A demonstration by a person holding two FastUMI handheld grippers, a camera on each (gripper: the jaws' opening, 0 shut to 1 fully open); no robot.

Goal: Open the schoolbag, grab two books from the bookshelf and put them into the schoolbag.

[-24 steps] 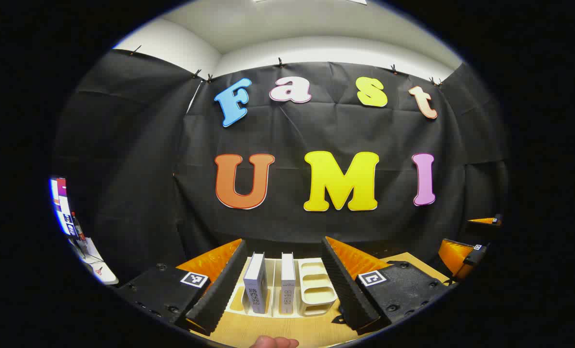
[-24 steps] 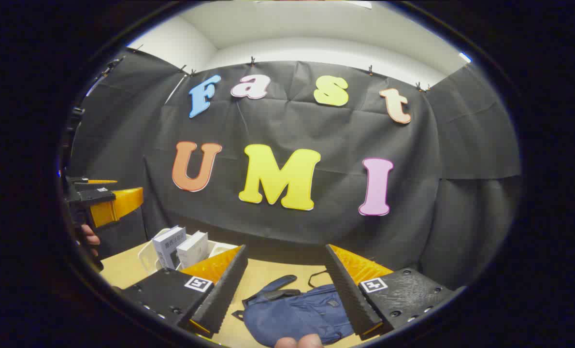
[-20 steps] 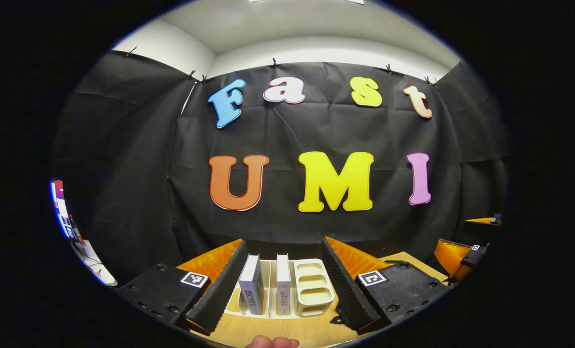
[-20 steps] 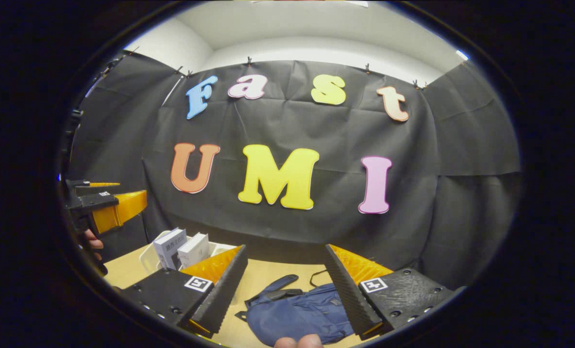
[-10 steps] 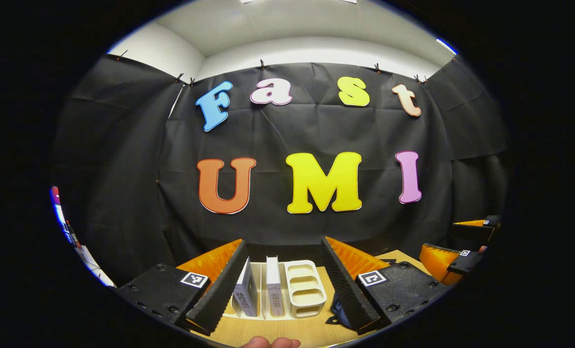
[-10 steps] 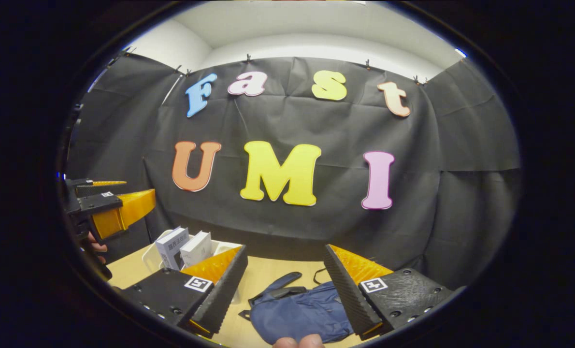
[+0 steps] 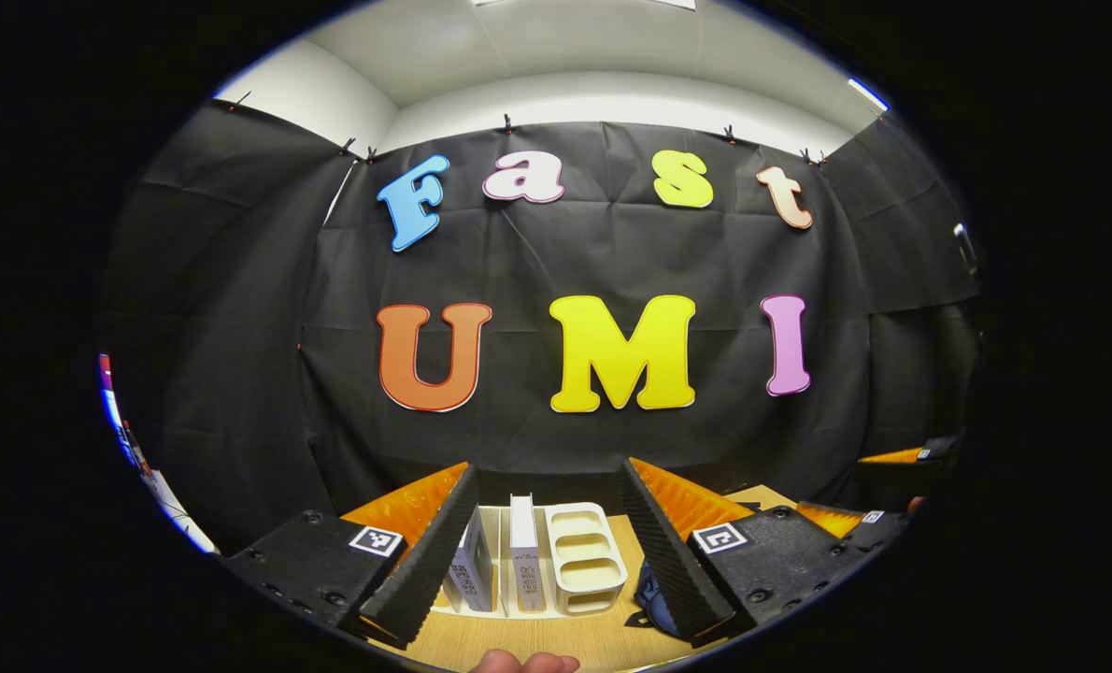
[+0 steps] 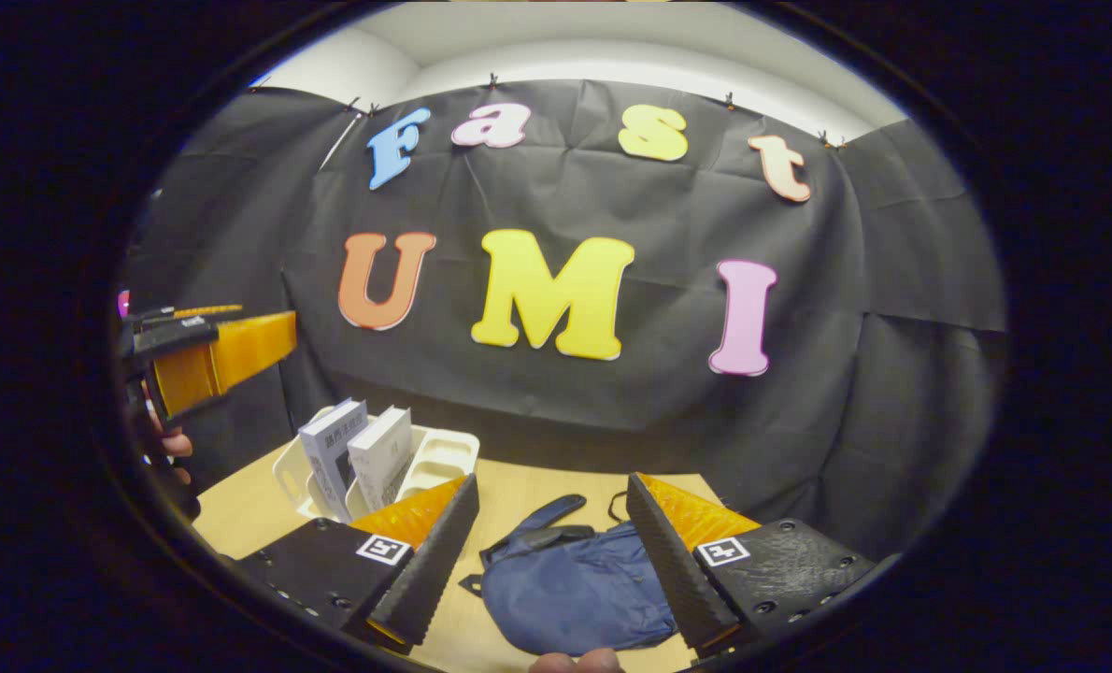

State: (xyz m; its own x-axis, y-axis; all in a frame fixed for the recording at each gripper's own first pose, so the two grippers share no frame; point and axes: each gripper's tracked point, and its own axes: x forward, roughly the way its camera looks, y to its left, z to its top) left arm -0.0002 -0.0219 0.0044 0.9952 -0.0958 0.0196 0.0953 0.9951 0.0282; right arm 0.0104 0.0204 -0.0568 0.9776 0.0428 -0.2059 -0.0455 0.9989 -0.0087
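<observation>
Two books [image 8: 355, 456] stand upright in the white bookshelf [image 8: 439, 460] at the lower left of the right gripper view, side by side in its near slots; the slots beyond them are empty. The blue schoolbag [image 8: 579, 589] lies flat on the table [image 8: 528, 481] at the bottom centre of that view, just ahead of the right gripper [image 8: 552, 547], whose fingers are spread wide with nothing between them. I can make out no open mouth on the bag, so it looks still closed.

From the left gripper view, the left gripper [image 7: 548, 533] faces the bookshelf [image 7: 582, 559] at the bottom centre, its fingers likewise apart and empty, framing the books [image 7: 522, 551] without touching them. A corner of the schoolbag [image 7: 651, 598] peeks in beside its right finger.

By my reading, the opening step is in hand: neither gripper has touched anything yet. The next move calls for the right gripper to lower onto the bag and find its zipper pull or flap, which is too small to tell here, while the other steadies the soft cloth so it does not slide.
</observation>
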